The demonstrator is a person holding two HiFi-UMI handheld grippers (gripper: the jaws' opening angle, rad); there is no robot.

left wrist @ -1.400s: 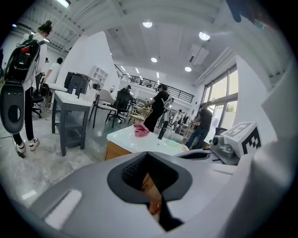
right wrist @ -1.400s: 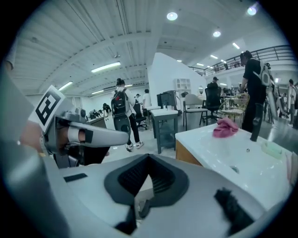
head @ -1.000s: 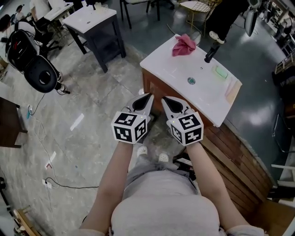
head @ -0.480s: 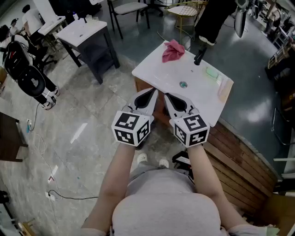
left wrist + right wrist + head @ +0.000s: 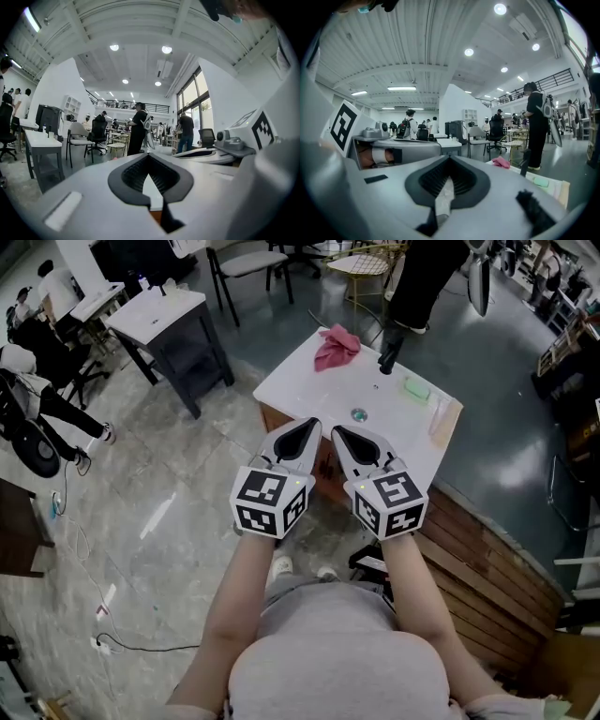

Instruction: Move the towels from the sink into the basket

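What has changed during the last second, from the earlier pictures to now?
Both grippers came forward toward the sink counter. In the head view the tips of the left gripper and the right gripper now overlap its near edge, side by side. Nothing was taken hold of or let go. Both pairs of jaws stayed shut and empty, and the pink towel stayed on the counter's far corner.

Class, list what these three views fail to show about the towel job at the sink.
Basket: in no view.
Pink towel: head view, too small to tell one cloth from several.
Green item beside the tap: head view, too small to name.
Near edge of the sink: head view, behind the left gripper and right gripper.
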